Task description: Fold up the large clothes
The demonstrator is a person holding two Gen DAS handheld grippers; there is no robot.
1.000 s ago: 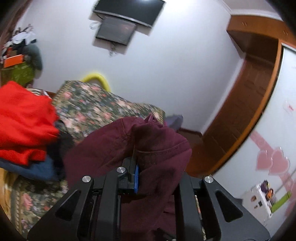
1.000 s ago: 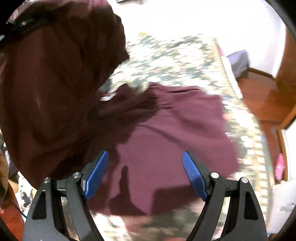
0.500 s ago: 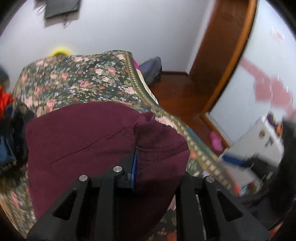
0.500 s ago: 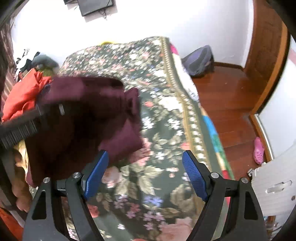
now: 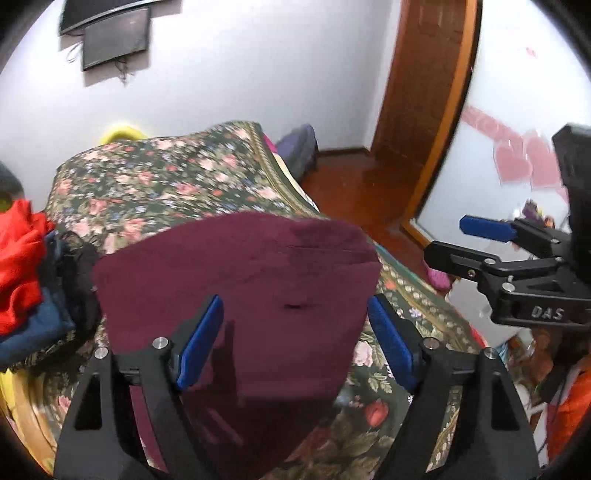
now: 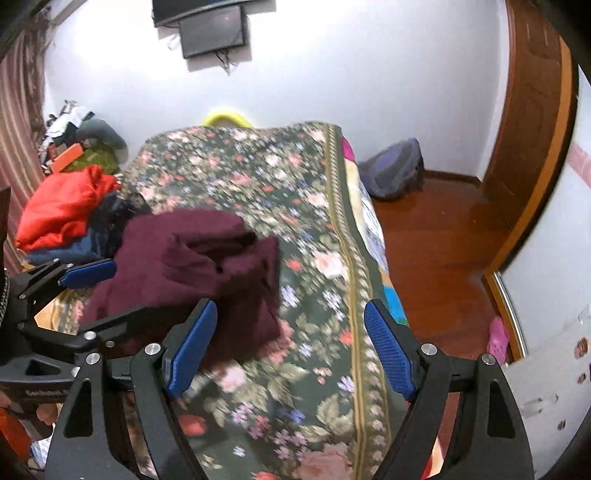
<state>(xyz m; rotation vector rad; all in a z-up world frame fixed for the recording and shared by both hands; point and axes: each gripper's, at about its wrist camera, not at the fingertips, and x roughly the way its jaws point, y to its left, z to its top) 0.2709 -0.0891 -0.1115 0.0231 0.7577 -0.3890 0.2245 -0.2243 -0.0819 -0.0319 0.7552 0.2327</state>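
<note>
A maroon garment [image 5: 236, 280] lies in a folded heap on the floral bedspread [image 5: 155, 184]. My left gripper [image 5: 295, 347] hangs just over its near edge. Its jaws are opening, the cloth sits between and below them, and the blue pads [image 5: 199, 343] press on nothing. In the right wrist view the garment [image 6: 192, 254] is bunched at the bed's left side, with the left gripper [image 6: 140, 291] around its near-left edge. My right gripper [image 6: 290, 349] stands open and empty over the bedspread [image 6: 295, 206], to the right of the garment. It also shows at the right edge of the left wrist view [image 5: 476, 243].
A pile of red, blue and dark clothes [image 6: 66, 214] lies at the bed's left edge. A backpack [image 6: 395, 170] and a pink slipper [image 6: 496, 336] are on the wooden floor right of the bed. A wooden door [image 6: 532, 118] stands at the right, screens [image 6: 210, 29] hang on the far wall.
The left gripper came down with the maroon cloth pinched, then let it go and spread its jaws. The garment now rests on the bed. The right gripper drew back and up, still open.
</note>
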